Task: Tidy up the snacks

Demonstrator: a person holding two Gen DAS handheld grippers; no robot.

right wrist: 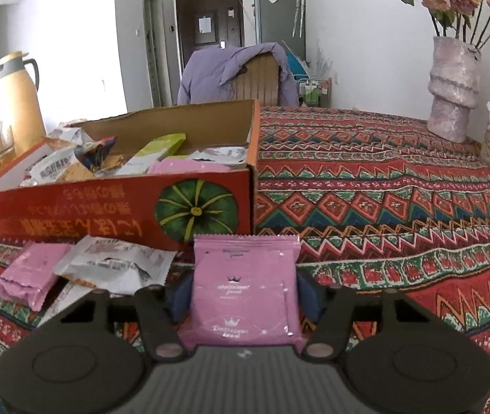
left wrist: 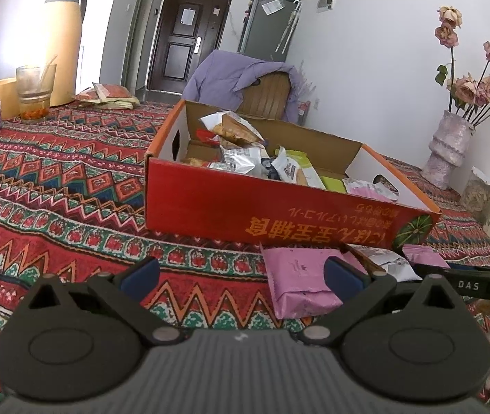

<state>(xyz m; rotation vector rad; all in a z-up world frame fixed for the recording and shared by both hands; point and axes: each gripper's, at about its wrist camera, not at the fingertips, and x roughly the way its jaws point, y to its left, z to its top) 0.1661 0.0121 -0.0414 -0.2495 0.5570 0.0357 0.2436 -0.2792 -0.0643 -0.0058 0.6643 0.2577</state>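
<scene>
- Snacks: right gripper [right wrist: 245,298] has its jaws closed on a pink packet [right wrist: 245,289], near side of the red box [right wrist: 113,210].
- Left gripper [left wrist: 241,272]: jaws wide, empty, above the counter.
- Box already holds many packets; judging by this, mostly done.
- Left over: another pink packet [right wrist: 27,276] and a crumpled white packet [right wrist: 113,265], near-left of the box.

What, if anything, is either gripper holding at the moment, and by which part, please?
The right gripper clamps a flat pink foil snack packet by its two side edges. The left gripper is open, holding nothing.
</scene>
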